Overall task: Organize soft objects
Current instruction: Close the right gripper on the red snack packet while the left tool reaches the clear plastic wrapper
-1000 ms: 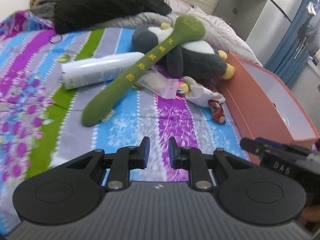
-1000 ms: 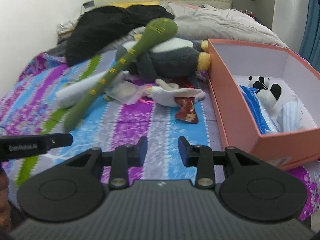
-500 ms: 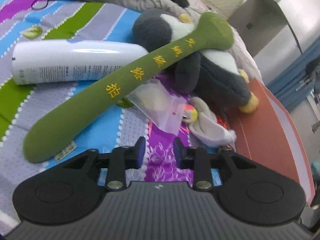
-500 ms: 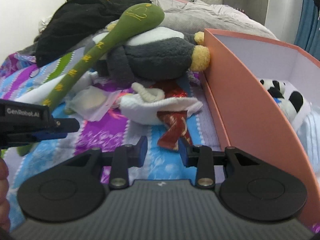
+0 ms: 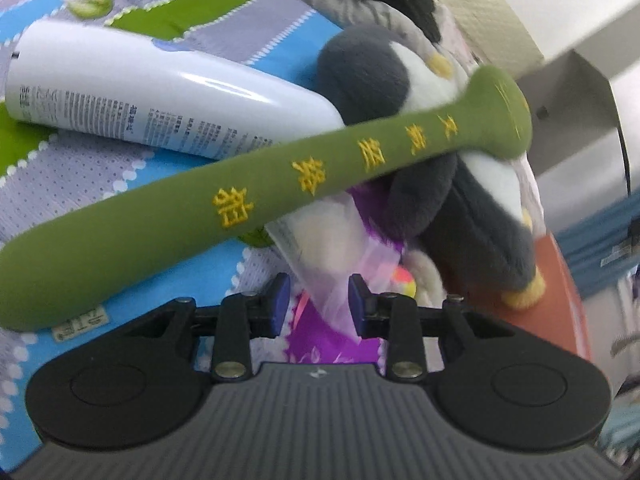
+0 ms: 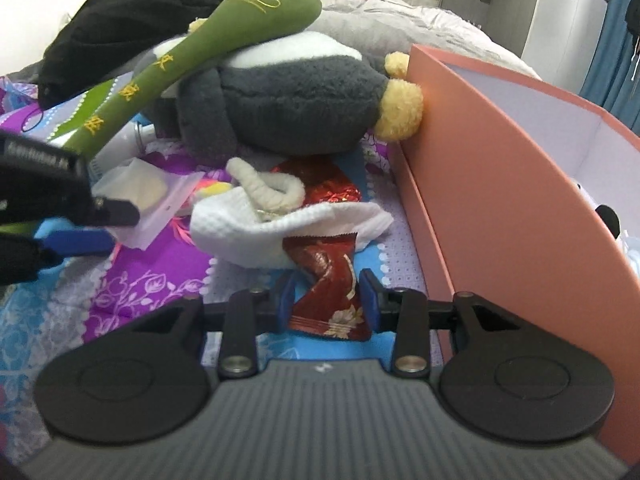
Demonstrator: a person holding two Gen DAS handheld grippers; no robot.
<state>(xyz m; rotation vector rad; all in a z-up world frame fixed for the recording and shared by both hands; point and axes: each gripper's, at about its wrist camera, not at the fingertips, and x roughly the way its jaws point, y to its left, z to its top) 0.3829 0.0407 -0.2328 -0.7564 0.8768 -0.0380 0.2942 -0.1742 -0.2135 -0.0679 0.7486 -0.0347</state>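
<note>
A long green plush stick point(image 5: 256, 196) with yellow characters leans over a grey and white penguin plush point(image 5: 452, 184) on the striped bed cover. My left gripper point(image 5: 318, 304) is open, its fingers on either side of a clear plastic bag point(image 5: 332, 256) just below the stick. In the right wrist view the stick point(image 6: 224, 48) and penguin point(image 6: 288, 108) lie at the back. My right gripper point(image 6: 327, 296) is open, its fingers on either side of a red snack wrapper point(image 6: 326, 284) under a white cloth point(image 6: 280, 228). The left gripper point(image 6: 72, 216) shows at the left.
A white spray bottle point(image 5: 152, 104) lies behind the stick. An orange box point(image 6: 492, 200) stands at the right, with a panda plush point(image 6: 604, 220) inside. A black garment point(image 6: 132, 12) and grey quilt point(image 6: 400, 28) lie at the bed's far end.
Both grippers have moved forward and down toward the pile. The left now reaches the plastic bag below the green stick; the right now straddles the red wrapper. Both stay open.
</note>
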